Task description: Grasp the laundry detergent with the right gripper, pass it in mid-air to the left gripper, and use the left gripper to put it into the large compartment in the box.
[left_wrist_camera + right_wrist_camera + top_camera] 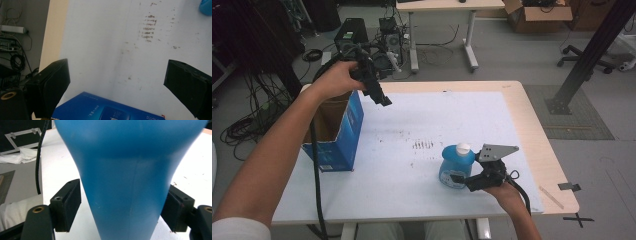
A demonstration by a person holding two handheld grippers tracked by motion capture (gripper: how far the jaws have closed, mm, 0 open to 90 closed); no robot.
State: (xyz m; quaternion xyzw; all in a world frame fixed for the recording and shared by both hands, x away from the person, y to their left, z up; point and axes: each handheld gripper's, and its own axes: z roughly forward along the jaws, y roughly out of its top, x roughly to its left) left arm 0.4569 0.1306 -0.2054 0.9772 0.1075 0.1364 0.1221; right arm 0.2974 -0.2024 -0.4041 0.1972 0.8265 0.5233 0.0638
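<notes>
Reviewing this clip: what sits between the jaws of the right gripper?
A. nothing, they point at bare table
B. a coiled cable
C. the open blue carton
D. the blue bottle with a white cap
D: the right gripper view shows the blue bottle between the two jaws, and the high view shows the right gripper at that white-capped bottle, far from the blue carton.

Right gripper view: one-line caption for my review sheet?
Right gripper jaws flank the blue bottle on the white table.
</notes>
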